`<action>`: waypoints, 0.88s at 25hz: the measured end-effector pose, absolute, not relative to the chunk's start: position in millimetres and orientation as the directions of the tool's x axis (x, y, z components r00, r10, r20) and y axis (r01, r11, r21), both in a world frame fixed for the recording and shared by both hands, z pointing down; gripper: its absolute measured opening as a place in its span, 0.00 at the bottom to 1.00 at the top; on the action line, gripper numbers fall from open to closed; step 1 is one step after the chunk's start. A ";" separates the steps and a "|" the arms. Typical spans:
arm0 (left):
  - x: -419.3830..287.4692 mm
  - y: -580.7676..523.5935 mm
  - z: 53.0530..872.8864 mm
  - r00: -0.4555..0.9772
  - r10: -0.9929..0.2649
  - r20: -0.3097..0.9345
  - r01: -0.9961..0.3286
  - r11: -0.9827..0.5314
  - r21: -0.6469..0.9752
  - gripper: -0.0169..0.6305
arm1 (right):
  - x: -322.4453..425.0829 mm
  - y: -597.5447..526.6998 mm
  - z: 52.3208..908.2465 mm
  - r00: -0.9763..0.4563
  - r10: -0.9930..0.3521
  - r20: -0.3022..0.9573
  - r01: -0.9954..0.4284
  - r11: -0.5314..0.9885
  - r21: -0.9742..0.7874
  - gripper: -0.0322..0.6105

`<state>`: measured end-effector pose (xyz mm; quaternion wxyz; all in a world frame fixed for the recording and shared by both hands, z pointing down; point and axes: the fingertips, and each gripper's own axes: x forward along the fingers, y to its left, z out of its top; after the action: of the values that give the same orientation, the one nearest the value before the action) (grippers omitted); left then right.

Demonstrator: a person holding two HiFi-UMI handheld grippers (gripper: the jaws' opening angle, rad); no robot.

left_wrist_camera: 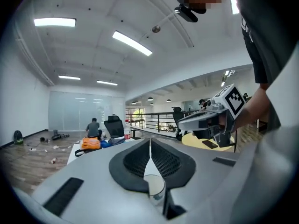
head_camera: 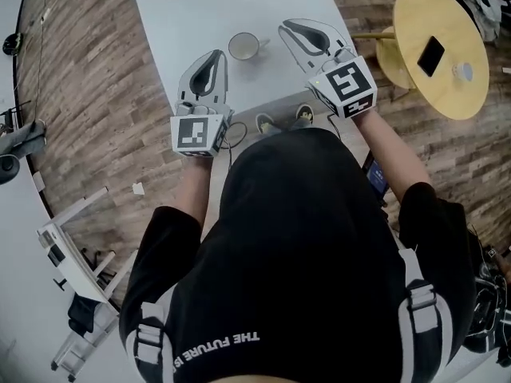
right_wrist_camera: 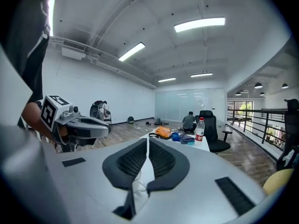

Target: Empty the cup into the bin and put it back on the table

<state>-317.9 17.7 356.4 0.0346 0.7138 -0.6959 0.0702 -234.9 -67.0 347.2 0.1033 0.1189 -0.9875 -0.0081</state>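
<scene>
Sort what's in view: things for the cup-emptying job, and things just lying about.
For the job: cup; table; left gripper; right gripper. No bin is in view.

Lying about: round table; phone; orange bag; bottle; chair.

Black phone [head_camera: 431, 55] on round yellow side table [head_camera: 455, 14], wood floor [head_camera: 88, 70]
</scene>
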 end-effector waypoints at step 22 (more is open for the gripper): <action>-299.0 10.2 333.1 0.056 -0.988 0.143 -0.998 -0.056 0.004 0.06 | -234.1 -52.3 335.7 -0.959 -0.219 0.178 -0.225 0.974 -0.013 0.07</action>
<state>-299.0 10.2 333.1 0.0506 0.7250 -0.6850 0.0507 -234.1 -52.3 335.7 0.0879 0.1122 -0.9897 0.0165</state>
